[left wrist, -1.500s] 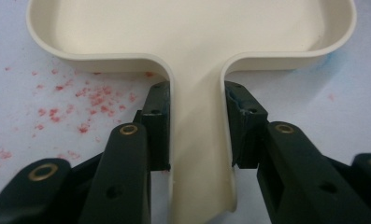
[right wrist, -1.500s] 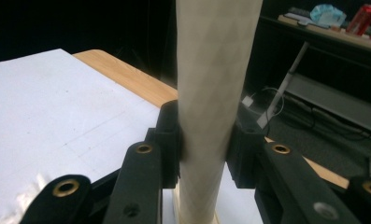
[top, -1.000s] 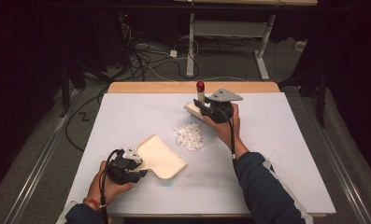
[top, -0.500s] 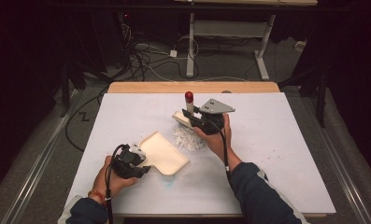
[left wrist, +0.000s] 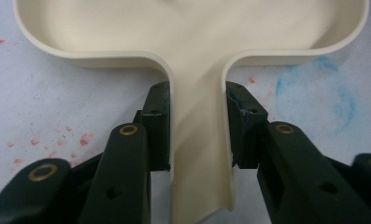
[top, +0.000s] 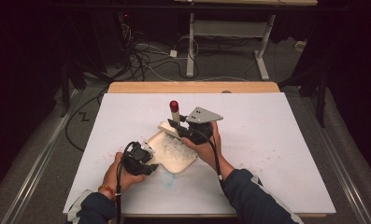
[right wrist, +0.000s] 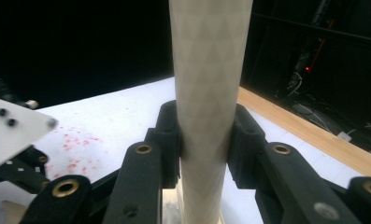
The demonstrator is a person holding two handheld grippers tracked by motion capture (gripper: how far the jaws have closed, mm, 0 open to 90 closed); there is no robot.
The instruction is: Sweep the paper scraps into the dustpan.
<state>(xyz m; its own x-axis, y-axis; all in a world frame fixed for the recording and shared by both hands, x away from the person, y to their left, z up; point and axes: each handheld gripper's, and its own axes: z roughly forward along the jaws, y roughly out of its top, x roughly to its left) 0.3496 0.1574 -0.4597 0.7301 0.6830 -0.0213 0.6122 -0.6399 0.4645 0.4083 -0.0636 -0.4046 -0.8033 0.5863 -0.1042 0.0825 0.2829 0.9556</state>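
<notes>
Between the left gripper's [left wrist: 197,135] clamped jaws, the cream dustpan's [left wrist: 192,28] handle; right gripper [right wrist: 204,140] pinching the upright brush handle [right wrist: 209,70].

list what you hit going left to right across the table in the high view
left gripper clamped on the handle of the cream dustpan → white scraps in the pan → red-capped brush handle → right gripper holding the brush → bare white tabletop
</notes>
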